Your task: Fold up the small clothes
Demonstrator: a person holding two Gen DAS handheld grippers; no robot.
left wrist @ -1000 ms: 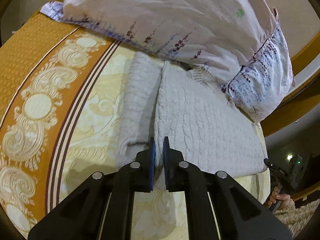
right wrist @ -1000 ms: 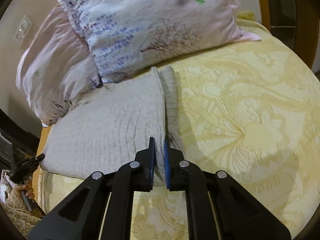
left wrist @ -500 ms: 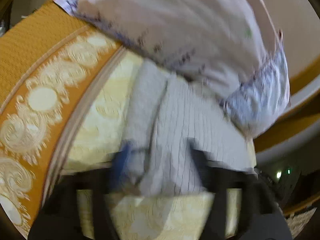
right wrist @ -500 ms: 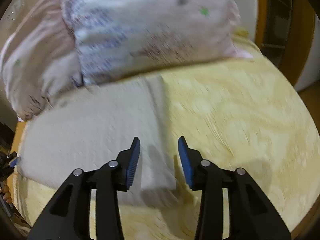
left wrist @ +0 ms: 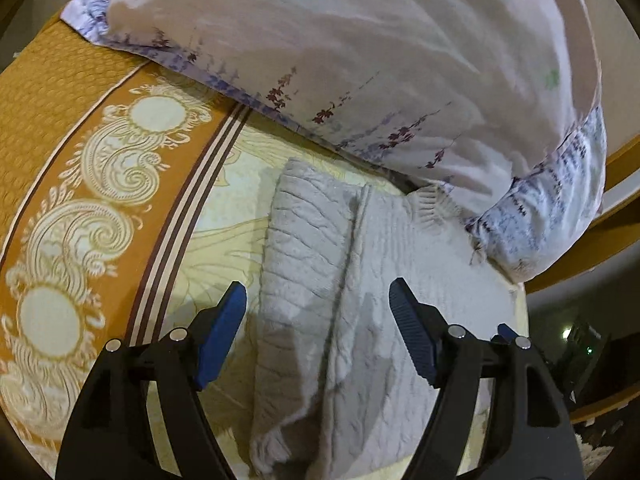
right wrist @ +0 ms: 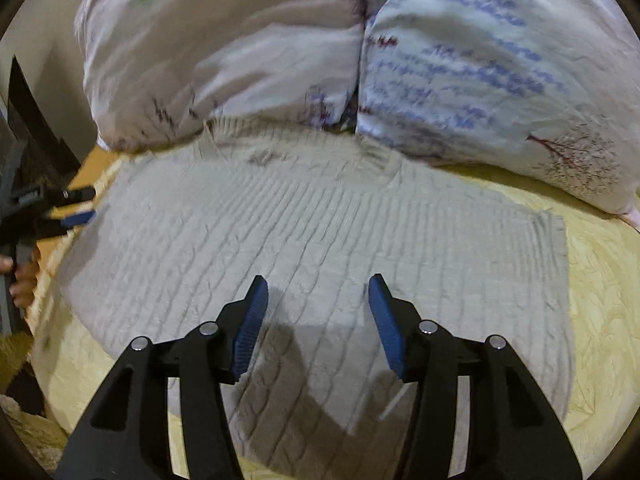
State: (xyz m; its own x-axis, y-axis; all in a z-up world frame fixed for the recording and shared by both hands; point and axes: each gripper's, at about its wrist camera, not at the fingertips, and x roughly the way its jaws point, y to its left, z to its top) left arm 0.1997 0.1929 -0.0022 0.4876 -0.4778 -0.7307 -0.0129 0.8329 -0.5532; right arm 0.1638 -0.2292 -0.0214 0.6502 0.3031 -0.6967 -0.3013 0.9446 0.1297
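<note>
— What have your tongs got?

— Nothing. My left gripper (left wrist: 318, 330) gapes wide over the folded sleeve edge; my right gripper (right wrist: 314, 320) is opening above the sweater (right wrist: 320, 232), which lies flat on the bedspread (right wrist: 600, 320).

— How will it handle?

— Soft, limp knit, I'd say — pinch a doubled edge. Pillows (right wrist: 360, 60) crowd ahead; room lies beside.

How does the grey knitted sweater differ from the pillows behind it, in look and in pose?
The grey knitted sweater is one plain colour with cable ribs; the pillows are smooth cloth printed with purple sprigs and a tree. The sweater lies flat and thin on the yellow bedspread; the pillows are plump and rise behind it. Both are soft fabric, and the sweater's collar edge reaches the pillows.
</note>
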